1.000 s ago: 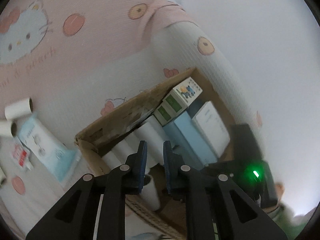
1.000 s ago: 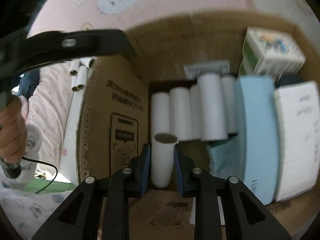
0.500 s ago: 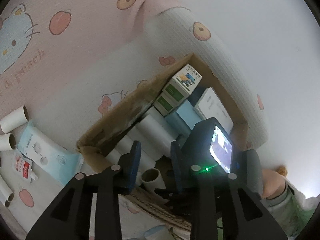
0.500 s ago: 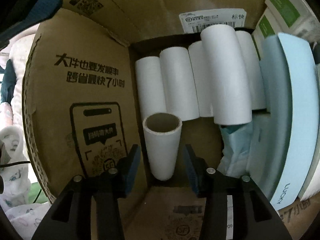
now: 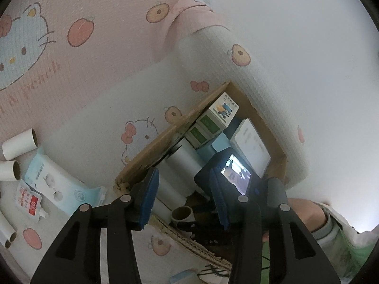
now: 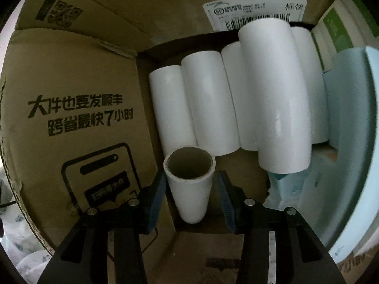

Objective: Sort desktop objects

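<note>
A: So, biggest thing first: what was it?

B: The cloth (image 5: 99, 99), pink and white with cat faces, spread under everything. On it sat the box (image 5: 265, 127), an open cardboard carton, my landmark.

A: And inside the box?

B: A pale blue pack (image 6: 350, 123) lay along its right side, with a green-and-white carton (image 5: 214, 119) at the far corner. Left of the pack, white tubes (image 6: 208, 108) lay side by side on the floor of the box, one more tube resting on top of them. One tube (image 6: 190, 184) stood upright just in front of that row, open end up.

A: Where were the claws?

B: The right gripper (image 6: 190, 198) was down in the box with its jaws spread to either side of the upright tube; the left pad looked to be just at the tube wall, the right pad clear of it. The left gripper (image 5: 184, 200) hung above the near edge of the box, jaws wide apart and holding nothing.

A: Anything outside the box?

B: Well left of it lay a blue wipes pack (image 5: 59, 182), a small red-and-white pouch (image 5: 27, 201) just beside that, and loose tubes (image 5: 20, 143) beyond.
</note>
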Tool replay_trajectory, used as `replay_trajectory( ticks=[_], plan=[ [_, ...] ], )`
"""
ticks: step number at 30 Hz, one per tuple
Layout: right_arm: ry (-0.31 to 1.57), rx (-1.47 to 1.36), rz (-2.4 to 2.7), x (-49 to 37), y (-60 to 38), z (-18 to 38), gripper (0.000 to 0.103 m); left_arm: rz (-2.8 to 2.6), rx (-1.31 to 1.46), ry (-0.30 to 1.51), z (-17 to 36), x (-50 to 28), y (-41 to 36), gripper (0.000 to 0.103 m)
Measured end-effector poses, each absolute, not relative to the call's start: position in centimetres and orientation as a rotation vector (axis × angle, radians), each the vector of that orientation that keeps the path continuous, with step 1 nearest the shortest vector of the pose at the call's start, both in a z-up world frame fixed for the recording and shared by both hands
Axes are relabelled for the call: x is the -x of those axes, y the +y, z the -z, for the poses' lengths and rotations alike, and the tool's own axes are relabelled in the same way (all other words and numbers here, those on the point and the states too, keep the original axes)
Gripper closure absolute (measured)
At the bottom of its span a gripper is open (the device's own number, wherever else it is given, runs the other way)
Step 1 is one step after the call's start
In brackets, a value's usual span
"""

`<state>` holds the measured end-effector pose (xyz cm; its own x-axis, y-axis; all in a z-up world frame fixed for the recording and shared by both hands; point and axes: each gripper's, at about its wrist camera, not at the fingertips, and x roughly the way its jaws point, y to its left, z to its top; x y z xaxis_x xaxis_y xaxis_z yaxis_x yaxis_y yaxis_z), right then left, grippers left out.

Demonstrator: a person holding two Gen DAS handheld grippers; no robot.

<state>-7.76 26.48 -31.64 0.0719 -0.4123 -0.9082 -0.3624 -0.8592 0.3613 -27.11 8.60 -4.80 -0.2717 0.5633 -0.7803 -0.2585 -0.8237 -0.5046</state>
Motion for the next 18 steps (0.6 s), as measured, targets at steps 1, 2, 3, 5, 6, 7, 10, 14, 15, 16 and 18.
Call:
replay_trajectory(
  ticks=[1, 2, 3, 5, 6, 7, 10, 14, 15, 16, 18],
  plan=[
    [-0.838, -2.264, 1.94, 7.7, 26.5, 31.8, 0.061, -2.122, 1.473, -0.378, 4.8, 27.1, 8.6, 0.054],
    [-0.869, -2.255, 1.938, 7.6, 26.6, 31.9, 0.062, -2.118, 1.474, -0.377, 4.8, 27.1, 8.7, 0.054],
    [-0.884, -2.243, 1.939, 7.5, 26.6, 32.0, 0.062, -2.113, 1.476, -0.376, 4.7, 26.9, 8.8, 0.054],
    [-0.893, -2.23, 1.95, 7.4, 26.6, 31.9, 0.063, -2.112, 1.48, -0.369, 4.6, 26.7, 8.9, 0.054],
    [-0.883, -2.222, 1.963, 7.4, 26.5, 31.7, 0.063, -2.111, 1.485, -0.357, 4.5, 26.5, 9.0, 0.054],
    [-0.864, -2.206, 1.989, 7.3, 26.4, 31.3, 0.063, -2.108, 1.489, -0.348, 4.5, 26.3, 9.1, 0.054],
    [-0.836, -2.163, 2.034, 7.1, 26.2, 29.8, 0.063, -2.106, 1.503, -0.32, 4.3, 25.8, 9.6, 0.054],
    [-0.821, -2.089, 2.117, 6.0, 26.3, 27.4, 0.063, -2.123, 1.506, -0.303, 3.7, 25.3, 10.1, 0.054],
    [-0.825, -2.06, 2.151, 5.5, 26.6, 26.6, 0.063, -2.125, 1.508, -0.305, 3.7, 25.3, 10.4, 0.054],
    [-0.828, -2.042, 2.177, 5.2, 26.8, 26.1, 0.063, -2.123, 1.512, -0.306, 3.7, 25.3, 10.7, 0.054],
    [-0.842, -1.997, 2.233, 4.5, 27.4, 25.1, 0.063, -2.111, 1.532, -0.305, 3.8, 25.2, 11.3, 0.054]
  ],
)
